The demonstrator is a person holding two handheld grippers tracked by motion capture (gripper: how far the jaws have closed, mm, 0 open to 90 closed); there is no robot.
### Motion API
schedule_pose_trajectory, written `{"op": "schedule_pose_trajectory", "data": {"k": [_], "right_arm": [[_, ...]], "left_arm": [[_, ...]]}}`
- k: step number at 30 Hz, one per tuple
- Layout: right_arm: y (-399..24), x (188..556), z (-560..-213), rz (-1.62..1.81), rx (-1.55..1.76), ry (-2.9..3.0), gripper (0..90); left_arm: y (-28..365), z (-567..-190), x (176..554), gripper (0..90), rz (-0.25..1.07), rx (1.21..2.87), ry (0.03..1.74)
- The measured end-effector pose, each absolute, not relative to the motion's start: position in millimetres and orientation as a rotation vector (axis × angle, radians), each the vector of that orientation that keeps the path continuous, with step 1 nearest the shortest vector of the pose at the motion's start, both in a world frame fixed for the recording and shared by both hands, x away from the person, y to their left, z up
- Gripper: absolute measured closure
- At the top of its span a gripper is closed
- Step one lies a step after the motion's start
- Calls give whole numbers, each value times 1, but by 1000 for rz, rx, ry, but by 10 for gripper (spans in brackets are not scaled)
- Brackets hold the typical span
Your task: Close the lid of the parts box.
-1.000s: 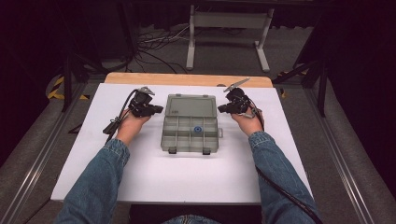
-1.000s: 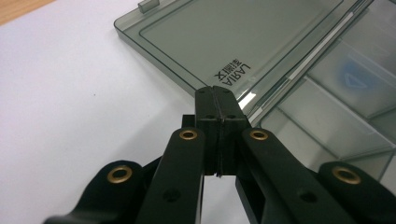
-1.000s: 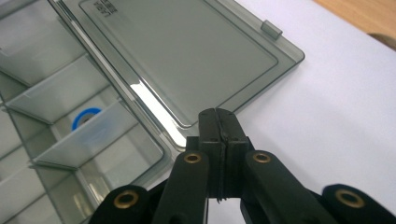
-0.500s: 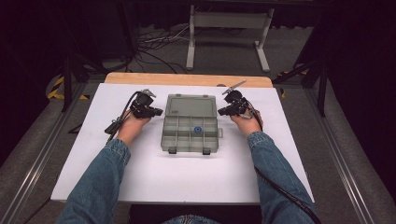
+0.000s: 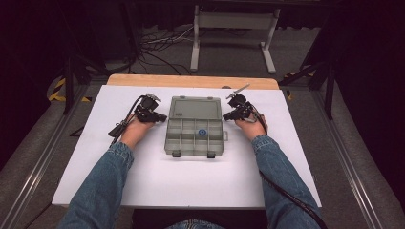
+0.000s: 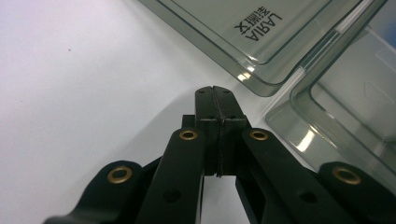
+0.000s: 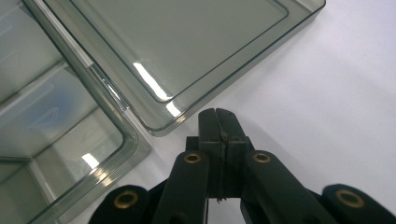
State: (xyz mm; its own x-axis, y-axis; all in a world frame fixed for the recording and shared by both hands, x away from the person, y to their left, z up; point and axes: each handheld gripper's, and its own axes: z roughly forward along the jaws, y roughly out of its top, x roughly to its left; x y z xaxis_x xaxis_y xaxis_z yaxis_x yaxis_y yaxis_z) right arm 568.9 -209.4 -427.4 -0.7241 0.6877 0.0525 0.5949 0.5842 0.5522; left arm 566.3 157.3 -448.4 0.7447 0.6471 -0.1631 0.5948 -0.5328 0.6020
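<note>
A smoky transparent compartment box (image 5: pixel 195 128) lies open in the middle of the white table, its lid (image 5: pixel 195 108) folded flat on the far side. A small blue piece (image 5: pixel 202 132) sits in one compartment. My left gripper (image 5: pixel 162 116) rests on the table at the box's left edge, jaws shut on nothing. In the left gripper view its tips (image 6: pixel 214 89) stop just short of the lid corner (image 6: pixel 261 86). My right gripper (image 5: pixel 227 116) lies at the box's right edge, also shut and empty. Its tips (image 7: pixel 216 112) nearly touch the lid's corner (image 7: pixel 187 116) in the right gripper view.
The white table top (image 5: pixel 191 176) has open room in front of the box. A wooden strip (image 5: pixel 191 81) runs along its far edge. Beyond it stand a metal stand (image 5: pixel 231 28) and loose cables (image 5: pixel 157 45) on the floor.
</note>
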Motion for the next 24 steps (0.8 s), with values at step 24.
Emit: {"op": "schedule_pose_trajectory", "data": {"k": [24], "right_arm": [[-207, 578, -434, 836, 1089, 2666, 900]], "left_arm": [[153, -451, 570, 898, 102, 2257, 929]]}}
